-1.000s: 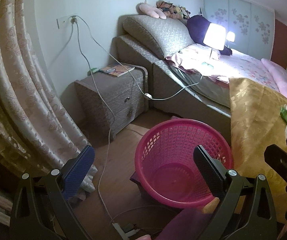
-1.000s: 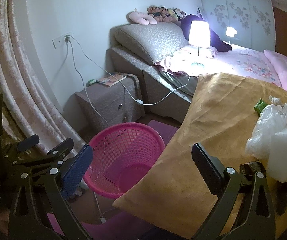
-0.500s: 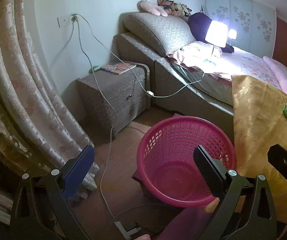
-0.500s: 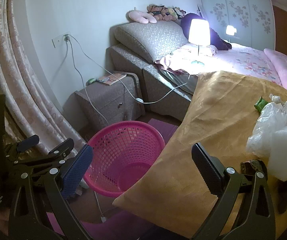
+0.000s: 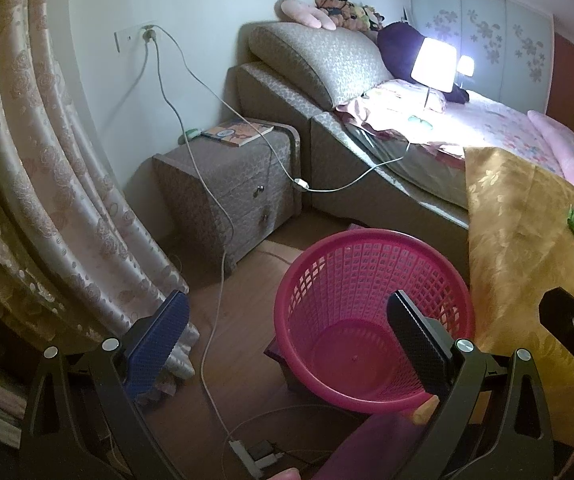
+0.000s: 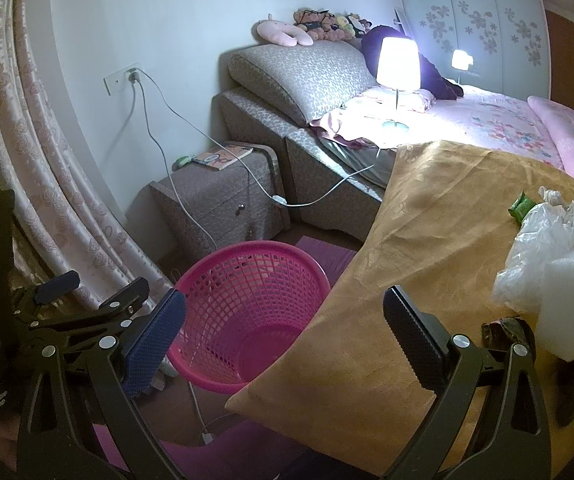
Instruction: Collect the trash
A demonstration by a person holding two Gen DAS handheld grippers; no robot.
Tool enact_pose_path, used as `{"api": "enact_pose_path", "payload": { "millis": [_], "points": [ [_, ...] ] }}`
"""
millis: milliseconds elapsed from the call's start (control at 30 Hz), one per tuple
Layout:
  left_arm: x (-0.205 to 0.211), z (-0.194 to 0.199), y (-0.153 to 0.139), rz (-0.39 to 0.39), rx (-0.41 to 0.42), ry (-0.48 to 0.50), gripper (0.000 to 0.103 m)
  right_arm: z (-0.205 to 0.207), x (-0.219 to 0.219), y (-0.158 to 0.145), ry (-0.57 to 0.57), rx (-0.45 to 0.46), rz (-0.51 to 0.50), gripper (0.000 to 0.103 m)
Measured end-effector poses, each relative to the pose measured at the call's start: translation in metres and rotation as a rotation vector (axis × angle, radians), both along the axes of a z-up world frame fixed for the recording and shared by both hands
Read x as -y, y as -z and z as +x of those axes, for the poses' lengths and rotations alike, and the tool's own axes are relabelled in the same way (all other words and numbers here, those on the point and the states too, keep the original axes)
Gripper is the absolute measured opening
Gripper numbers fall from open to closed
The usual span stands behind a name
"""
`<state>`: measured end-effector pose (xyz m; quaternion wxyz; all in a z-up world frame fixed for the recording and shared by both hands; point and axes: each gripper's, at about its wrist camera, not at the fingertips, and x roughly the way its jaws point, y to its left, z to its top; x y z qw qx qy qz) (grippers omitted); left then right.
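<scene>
Two hand-held grippers appeared, each seen from its own wrist camera. In the right wrist view the right hand-held gripper [image 6: 283,338] filled the lower centre of the frame, jaws spread wide and holding nothing, touching nothing. The trash lay at the right edge of that frame on the gold-covered counter [image 6: 427,240]: a crumpled clear plastic bag [image 6: 539,252], a white foam block [image 6: 571,304] touching it at lower right, a green wrapper [image 6: 521,206] just above the bag, and a dark scrap [image 6: 505,330] by the block's lower left, too dim to identify. All of it sat to the right of the open jaws and slightly ahead; the bag's long axis ran from lower left to upper right. The right hand-held gripper was judged the nearer one, so the coming move would likely call for a swing to the right.

In the left wrist view the left hand-held gripper [image 5: 287,338] was likewise wide open and empty, framing the pink basket [image 5: 371,312] at lower centre. The basket stood on the floor beside the counter's draped edge, and nothing but a speck showed inside it.
</scene>
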<state>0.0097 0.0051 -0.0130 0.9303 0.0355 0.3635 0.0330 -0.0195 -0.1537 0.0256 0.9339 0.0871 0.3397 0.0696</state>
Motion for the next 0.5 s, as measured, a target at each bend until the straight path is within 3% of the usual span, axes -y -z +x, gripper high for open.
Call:
{"api": "enact_pose_path", "payload": {
  "millis": [500],
  "points": [
    [-0.0055,-0.0023,0.0081,0.005,-0.005,0.002,0.095,-0.0001,-0.0002,-0.0002,0.001,-0.001,0.001,0.096]
  ]
}}
